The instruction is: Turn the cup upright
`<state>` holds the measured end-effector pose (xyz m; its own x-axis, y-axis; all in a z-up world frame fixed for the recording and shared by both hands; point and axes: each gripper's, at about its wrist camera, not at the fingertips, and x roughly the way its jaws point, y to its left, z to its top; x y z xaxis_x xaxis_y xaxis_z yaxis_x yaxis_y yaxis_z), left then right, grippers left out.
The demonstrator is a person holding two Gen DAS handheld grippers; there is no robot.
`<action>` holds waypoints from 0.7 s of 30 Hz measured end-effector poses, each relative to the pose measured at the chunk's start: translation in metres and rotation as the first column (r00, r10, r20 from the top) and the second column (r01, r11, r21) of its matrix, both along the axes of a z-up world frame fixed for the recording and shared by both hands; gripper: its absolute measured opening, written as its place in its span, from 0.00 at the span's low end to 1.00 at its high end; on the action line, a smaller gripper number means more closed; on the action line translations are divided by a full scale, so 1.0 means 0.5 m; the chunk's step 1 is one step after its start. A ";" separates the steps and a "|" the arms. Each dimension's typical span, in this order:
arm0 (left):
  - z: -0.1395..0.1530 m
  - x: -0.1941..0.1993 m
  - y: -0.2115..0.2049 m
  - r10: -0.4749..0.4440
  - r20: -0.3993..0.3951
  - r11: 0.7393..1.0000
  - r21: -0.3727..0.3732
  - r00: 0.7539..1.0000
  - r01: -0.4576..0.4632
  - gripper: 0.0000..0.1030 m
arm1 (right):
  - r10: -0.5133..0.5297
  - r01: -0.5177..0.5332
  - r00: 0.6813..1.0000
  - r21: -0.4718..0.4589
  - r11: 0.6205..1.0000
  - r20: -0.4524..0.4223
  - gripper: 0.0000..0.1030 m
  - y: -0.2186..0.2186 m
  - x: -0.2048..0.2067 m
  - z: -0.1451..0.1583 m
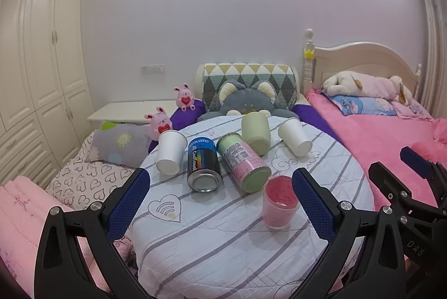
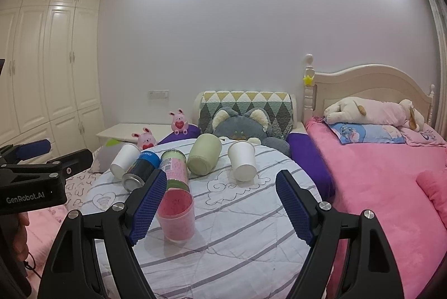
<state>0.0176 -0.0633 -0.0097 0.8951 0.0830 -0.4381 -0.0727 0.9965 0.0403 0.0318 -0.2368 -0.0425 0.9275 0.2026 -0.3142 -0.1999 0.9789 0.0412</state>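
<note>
Left wrist view: left gripper [image 1: 220, 204] spread wide at bottom of frame, gripping nothing; pink cup [image 1: 279, 201] upright at lower centre-right, just beside the right blue pad [image 1: 313, 204], contact unclear. Behind, toppled white paper cup [image 1: 169, 152], dark can [image 1: 203, 165], green-pink can [image 1: 243, 162]. Right wrist view: right gripper [image 2: 220, 209] wide open, empty; pink cup [image 2: 177, 215] upright at lower centre-left beside left pad [image 2: 145, 208]; green cup [image 2: 204, 155] and another white cup [image 2: 243, 160] lying on striped round table [image 2: 237, 237].
</note>
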 end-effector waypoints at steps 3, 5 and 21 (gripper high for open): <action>0.000 0.000 -0.001 -0.002 -0.003 1.000 -0.001 1.000 0.002 1.00 | 0.000 0.000 1.000 0.001 1.000 -0.003 0.79 0.000 0.001 0.000; -0.002 0.001 -0.001 -0.001 -0.004 1.000 -0.001 1.000 0.001 1.00 | 0.000 0.000 1.000 0.001 1.000 -0.004 0.79 0.000 0.003 -0.001; -0.012 0.007 -0.005 -0.009 -0.012 1.000 0.001 1.000 0.009 1.00 | 0.000 0.000 1.000 -0.003 1.000 -0.015 0.79 0.002 0.007 -0.009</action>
